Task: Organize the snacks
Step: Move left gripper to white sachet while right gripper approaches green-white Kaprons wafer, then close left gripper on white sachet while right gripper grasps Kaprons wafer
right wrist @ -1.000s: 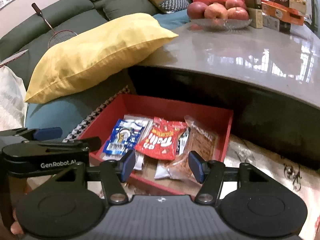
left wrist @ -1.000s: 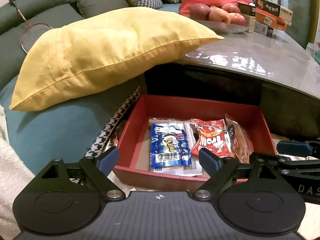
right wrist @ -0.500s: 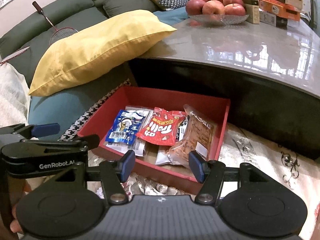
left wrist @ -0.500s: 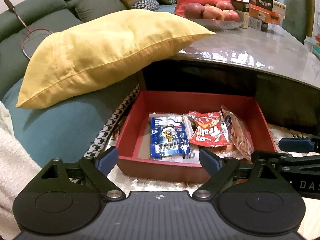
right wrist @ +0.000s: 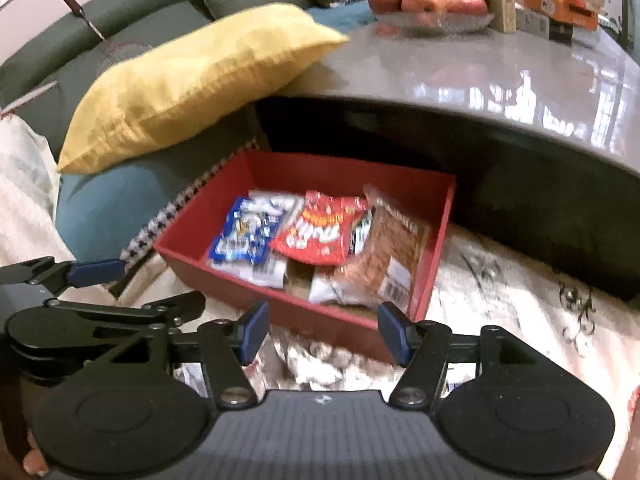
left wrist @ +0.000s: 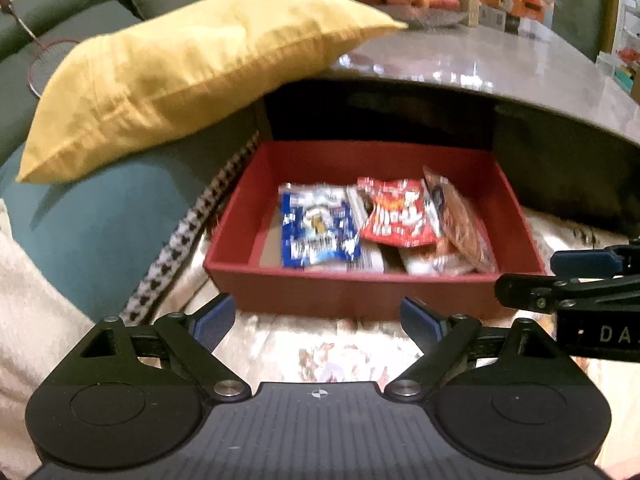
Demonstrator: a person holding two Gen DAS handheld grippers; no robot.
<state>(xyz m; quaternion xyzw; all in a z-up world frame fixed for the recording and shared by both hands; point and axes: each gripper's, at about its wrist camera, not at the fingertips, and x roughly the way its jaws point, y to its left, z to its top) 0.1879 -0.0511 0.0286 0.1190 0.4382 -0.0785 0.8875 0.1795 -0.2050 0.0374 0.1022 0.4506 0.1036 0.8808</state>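
Snacks lie just ahead of both tools: the left gripper [left wrist: 316, 320] is spreading its fingers with nothing between them, the right gripper [right wrist: 322, 330] hangs released and empty too, so I'd judge this the reach-in, the next move needing a descent onto one packet. Inside the red box [left wrist: 376, 292] on the patterned cloth, a blue packet [left wrist: 318, 230] sits at nine o'clock, a red packet [left wrist: 396, 216] overlaps the middle, and a clear bag of brown pieces [left wrist: 460, 220] leans at three o'clock, below the grey table [left wrist: 500, 68].

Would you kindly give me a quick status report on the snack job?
Left gripper empty, jaws opening; right gripper open, empty. Snack packets lie in red box. Nothing blocks the box.
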